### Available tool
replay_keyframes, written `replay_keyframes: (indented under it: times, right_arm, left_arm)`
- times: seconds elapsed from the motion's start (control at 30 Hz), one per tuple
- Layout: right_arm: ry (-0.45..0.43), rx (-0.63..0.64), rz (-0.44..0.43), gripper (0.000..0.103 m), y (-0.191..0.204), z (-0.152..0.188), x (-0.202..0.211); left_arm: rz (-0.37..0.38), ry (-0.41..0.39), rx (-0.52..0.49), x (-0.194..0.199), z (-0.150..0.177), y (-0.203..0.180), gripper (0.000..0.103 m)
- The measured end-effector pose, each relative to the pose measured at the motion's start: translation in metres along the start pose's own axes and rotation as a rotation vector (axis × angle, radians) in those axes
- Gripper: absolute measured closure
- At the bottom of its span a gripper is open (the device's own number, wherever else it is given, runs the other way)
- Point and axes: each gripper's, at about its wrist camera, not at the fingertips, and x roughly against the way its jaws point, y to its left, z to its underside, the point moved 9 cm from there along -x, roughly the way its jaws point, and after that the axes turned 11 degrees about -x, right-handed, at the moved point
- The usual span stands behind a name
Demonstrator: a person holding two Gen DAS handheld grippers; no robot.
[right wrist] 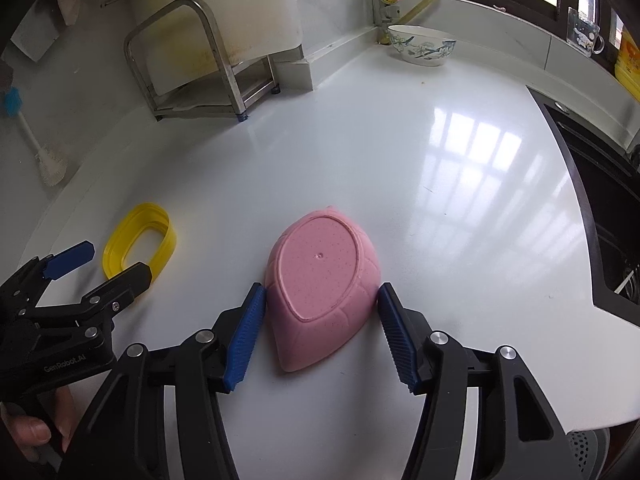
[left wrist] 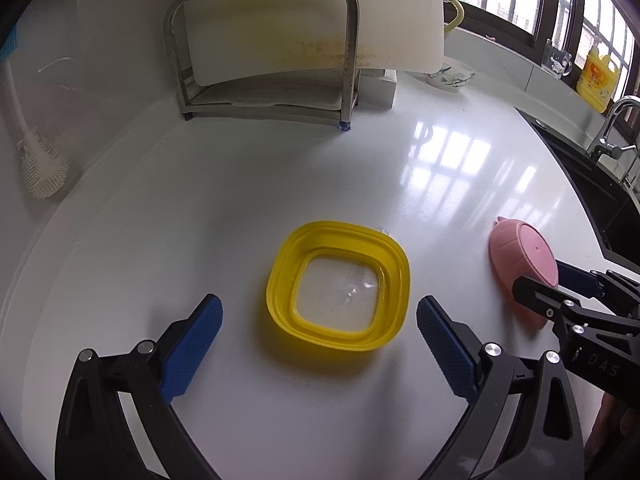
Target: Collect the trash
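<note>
A yellow square plastic lid ring [left wrist: 338,286] lies flat on the white counter [left wrist: 280,184]; it also shows in the right wrist view [right wrist: 138,240]. My left gripper [left wrist: 320,344] is open, its blue pads just short of the lid on either side. A pink leaf-shaped dish [right wrist: 320,284] lies upside down on the counter; it also shows in the left wrist view [left wrist: 520,264]. My right gripper [right wrist: 322,332] stands around the dish, both blue pads at or touching its sides. The dish still rests on the counter.
A steel rack [left wrist: 264,60] with a white cutting board stands at the back. A patterned bowl [right wrist: 420,44] sits at the back wall. A dark sink [right wrist: 608,208] and faucet [left wrist: 616,128] are at the right. A white brush [left wrist: 40,160] hangs beyond the left edge.
</note>
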Motion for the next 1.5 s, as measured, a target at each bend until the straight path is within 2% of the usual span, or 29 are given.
replay_keyframes:
  times: [0.27, 0.37, 0.4, 0.5, 0.8, 1.13, 1.3, 1.5]
  right_arm:
    - [0.007, -0.007, -0.020, 0.047, -0.002, 0.000, 0.002]
    - [0.007, -0.002, -0.029, 0.047, 0.000, 0.000, 0.004]
    - [0.006, -0.001, -0.032, 0.047, 0.000, 0.001, 0.004]
    - [0.006, 0.003, -0.041, 0.047, 0.002, 0.002, 0.005]
    - [0.001, 0.020, -0.067, 0.047, 0.005, 0.000, 0.010]
    - [0.006, 0.039, -0.108, 0.048, 0.005, 0.003, 0.025]
    - [0.015, 0.047, -0.135, 0.048, 0.003, 0.007, 0.037]
    - [0.028, 0.059, -0.165, 0.048, -0.002, 0.014, 0.050]
  left_arm:
    - [-0.008, 0.048, -0.003, -0.020, -0.005, -0.002, 0.007]
    - [-0.009, 0.044, -0.014, -0.022, -0.008, -0.004, 0.007]
    - [-0.012, 0.044, -0.016, -0.022, -0.008, -0.004, 0.009]
    - [-0.007, 0.023, -0.013, -0.016, -0.010, -0.005, 0.032]
    - [-0.037, 0.030, 0.047, 0.000, -0.002, -0.006, 0.035]
    - [-0.079, 0.028, 0.127, 0.036, 0.005, -0.006, 0.035]
    - [-0.122, 0.045, 0.140, 0.057, 0.016, -0.012, 0.035]
    - [-0.133, 0.055, 0.186, 0.081, 0.029, -0.025, 0.035]
